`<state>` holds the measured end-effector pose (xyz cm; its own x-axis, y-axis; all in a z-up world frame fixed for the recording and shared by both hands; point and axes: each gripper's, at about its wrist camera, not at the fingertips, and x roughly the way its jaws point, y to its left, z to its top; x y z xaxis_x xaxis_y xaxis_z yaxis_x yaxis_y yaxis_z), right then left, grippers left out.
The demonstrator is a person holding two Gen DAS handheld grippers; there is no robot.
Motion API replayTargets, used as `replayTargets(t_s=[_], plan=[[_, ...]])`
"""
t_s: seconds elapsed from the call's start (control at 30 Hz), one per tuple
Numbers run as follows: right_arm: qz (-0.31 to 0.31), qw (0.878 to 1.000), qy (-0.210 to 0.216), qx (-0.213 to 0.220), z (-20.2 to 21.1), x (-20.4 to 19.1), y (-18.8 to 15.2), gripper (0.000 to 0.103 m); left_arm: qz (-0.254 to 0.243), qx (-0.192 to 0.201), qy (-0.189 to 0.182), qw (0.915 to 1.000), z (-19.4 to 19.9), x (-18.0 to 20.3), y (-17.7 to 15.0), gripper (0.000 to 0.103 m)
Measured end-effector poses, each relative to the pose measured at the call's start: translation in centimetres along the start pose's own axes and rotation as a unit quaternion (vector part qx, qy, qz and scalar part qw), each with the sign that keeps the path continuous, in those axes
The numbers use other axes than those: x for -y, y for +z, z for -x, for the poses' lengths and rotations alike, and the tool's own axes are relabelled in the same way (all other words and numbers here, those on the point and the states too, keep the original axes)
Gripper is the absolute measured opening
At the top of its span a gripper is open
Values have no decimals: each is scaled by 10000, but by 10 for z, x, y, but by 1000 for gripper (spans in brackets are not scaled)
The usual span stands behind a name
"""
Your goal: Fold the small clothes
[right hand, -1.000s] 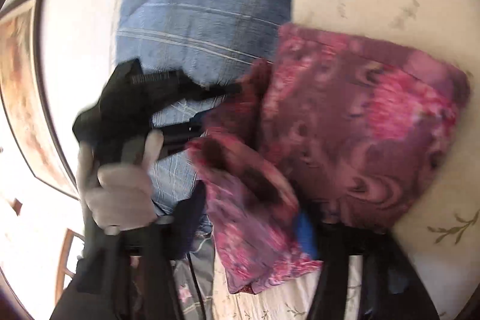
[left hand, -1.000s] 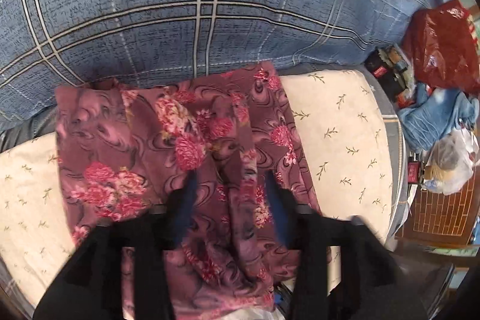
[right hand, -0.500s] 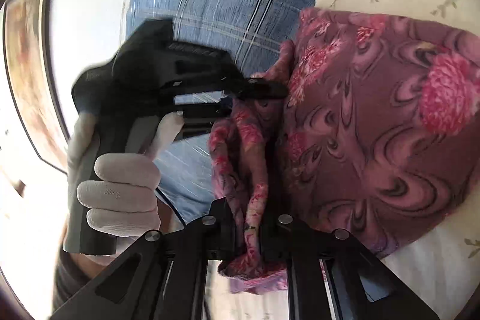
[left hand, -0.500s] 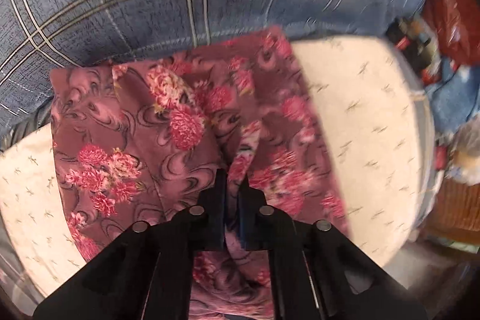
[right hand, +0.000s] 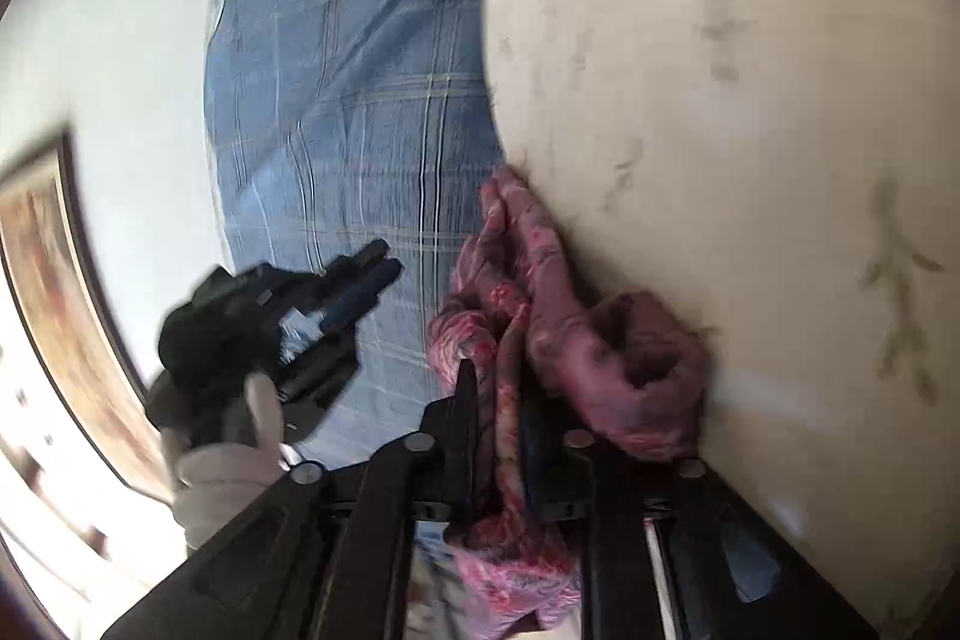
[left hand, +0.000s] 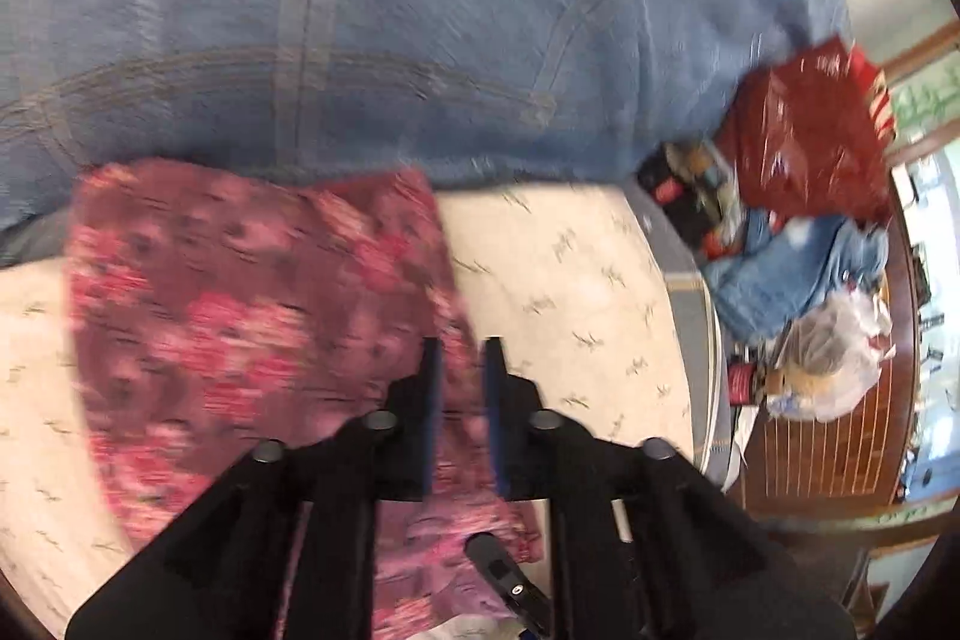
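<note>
A bed fills both views: a cream sheet (left hand: 558, 274) printed with small sprigs, and behind it a blue plaid blanket (left hand: 420, 16) bunched up against a white wall. Off the bed's edge in the left wrist view sit a red plastic bag (left hand: 804, 142), a crumpled blue cloth (left hand: 792, 274) and a clear plastic bag (left hand: 834, 364) on a wooden surface. A framed picture (right hand: 42, 292) hangs on the wall in the right wrist view.

The floral garment (left hand: 240, 316), maroon with pink flowers, lies on the cream sheet just in front of the blanket, blurred by motion.

The left gripper (left hand: 461, 358) hovers over the garment's right edge. Its jaws have just been opening and now stand slightly apart, with nothing pinched between them; the cloth shows through the gap from below. In the right wrist view it hangs in the air clear of the fabric, held by a hand in a light glove (right hand: 222, 466).

The right gripper (right hand: 498, 388) has a bunched fold of the garment running between its fingers, which have just eased apart a little. Whether the pads press on the cloth I cannot tell.
</note>
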<state>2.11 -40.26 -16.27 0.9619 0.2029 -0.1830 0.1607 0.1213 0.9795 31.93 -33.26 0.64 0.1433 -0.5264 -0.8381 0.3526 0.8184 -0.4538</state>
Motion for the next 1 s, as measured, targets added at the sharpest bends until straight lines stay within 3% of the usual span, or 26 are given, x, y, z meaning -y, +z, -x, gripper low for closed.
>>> replayTargets(t_s=[0.07,0.1,0.23,0.33,0.43,0.5,0.53,0.83,1.0], plan=[[147,9998,-139,52,-3,-2,-1,21,160,242,190,9994,15,-22,-5,47],[162,9997,-149,74,-3,-2,-1,21,206,303,231,9991,20,-33,-6,49],[262,9993,-234,121,-8,-3,-3,21,537,255,310,9977,23,-87,-34,49],[267,9988,-359,172,-15,-10,-3,24,918,-1,28,9958,2,-116,-62,49],[355,9989,-279,142,-3,-24,-9,42,890,213,-99,9958,2,-120,-75,49],[356,9992,9,190,-2,-28,-8,66,828,265,-103,9962,5,-115,-79,52],[296,9993,100,220,-2,-28,-8,68,804,267,-110,9963,5,-113,-80,54],[64,9997,223,-28,-6,-22,3,70,650,430,-105,9969,10,-114,-88,56],[-143,9986,500,-58,-4,-18,12,76,560,475,-114,9972,9,-110,-89,60]])
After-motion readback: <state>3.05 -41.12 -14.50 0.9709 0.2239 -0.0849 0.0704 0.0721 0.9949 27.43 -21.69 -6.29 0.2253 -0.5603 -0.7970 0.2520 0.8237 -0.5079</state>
